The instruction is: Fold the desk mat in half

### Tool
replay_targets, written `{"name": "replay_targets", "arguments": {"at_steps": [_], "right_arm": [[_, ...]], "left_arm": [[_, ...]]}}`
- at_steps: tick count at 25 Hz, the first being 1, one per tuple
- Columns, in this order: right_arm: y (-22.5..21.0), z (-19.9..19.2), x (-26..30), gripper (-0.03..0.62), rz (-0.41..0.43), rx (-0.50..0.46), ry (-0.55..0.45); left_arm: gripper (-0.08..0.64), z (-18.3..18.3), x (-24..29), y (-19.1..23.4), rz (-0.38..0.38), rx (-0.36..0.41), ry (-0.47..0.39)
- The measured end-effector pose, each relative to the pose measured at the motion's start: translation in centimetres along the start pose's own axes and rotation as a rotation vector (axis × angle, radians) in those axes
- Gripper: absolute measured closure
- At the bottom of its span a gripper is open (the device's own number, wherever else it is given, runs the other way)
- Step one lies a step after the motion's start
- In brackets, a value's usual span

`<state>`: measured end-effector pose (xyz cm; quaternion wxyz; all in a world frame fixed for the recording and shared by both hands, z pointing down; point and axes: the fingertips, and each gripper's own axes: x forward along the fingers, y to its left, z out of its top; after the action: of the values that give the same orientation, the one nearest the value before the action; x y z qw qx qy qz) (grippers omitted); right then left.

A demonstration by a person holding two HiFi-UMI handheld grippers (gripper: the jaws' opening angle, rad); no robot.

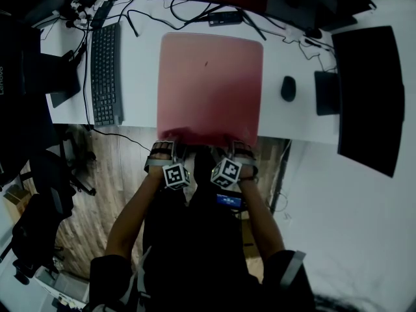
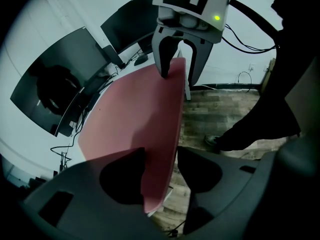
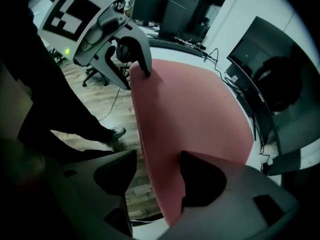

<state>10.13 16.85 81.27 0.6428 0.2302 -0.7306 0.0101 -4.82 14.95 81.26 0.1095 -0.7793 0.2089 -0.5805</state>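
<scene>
A pink desk mat (image 1: 211, 86) lies flat on the white desk (image 1: 143, 51), its near edge hanging slightly over the desk's front. My left gripper (image 1: 165, 149) stands at the mat's near left corner and my right gripper (image 1: 239, 151) at its near right corner. In the left gripper view the open left gripper (image 2: 162, 156) straddles the edge of the mat (image 2: 135, 119), a gap showing on one side. In the right gripper view the right gripper (image 3: 157, 166) is also open around the edge of the mat (image 3: 195, 114). Each view shows the other gripper farther along the same edge.
A black keyboard (image 1: 106, 73) lies left of the mat and a black mouse (image 1: 288, 88) to its right. Cables (image 1: 195, 15) run behind the mat. A large dark monitor (image 1: 367, 96) is at the right. Wooden floor (image 1: 110, 155) is below the desk edge.
</scene>
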Motion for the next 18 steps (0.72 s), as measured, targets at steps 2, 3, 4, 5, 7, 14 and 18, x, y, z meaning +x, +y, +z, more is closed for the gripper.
{"name": "replay_targets", "arguments": {"at_steps": [2,3,4,5,7,14,18], "right_arm": [[-0.1,-0.2,0.1,0.341,-0.024,-0.025,0.008],[-0.3,-0.1,0.2,0.341,-0.038,-0.034,0.011],[-0.4,-0.1,0.2,0.341,-0.051,-0.043,0.013],[-0.5,0.0,0.2,0.341,-0.067,-0.055,0.014],[-0.8,-0.1,0.3,0.342,-0.106,-0.077,0.01],[-1.5,-0.1,0.6,0.364,-0.184,-0.088,-0.026],[-1.3,0.4,0.1,0.371,-0.149,-0.068,-0.037]], "left_arm": [[0.353,0.3,-0.3,0.4,-0.01,-0.002,-0.002],[0.353,0.4,-0.5,0.7,-0.009,-0.007,-0.004],[0.354,0.4,-0.6,0.8,-0.004,-0.014,-0.006],[0.354,0.3,-0.5,0.8,0.002,-0.022,-0.007],[0.357,0.2,-0.4,0.6,0.008,-0.03,-0.006],[0.385,0.4,-0.7,0.4,-0.008,-0.034,-0.002],[0.427,0.3,-1.1,-0.1,-0.01,-0.019,-0.005]]}}
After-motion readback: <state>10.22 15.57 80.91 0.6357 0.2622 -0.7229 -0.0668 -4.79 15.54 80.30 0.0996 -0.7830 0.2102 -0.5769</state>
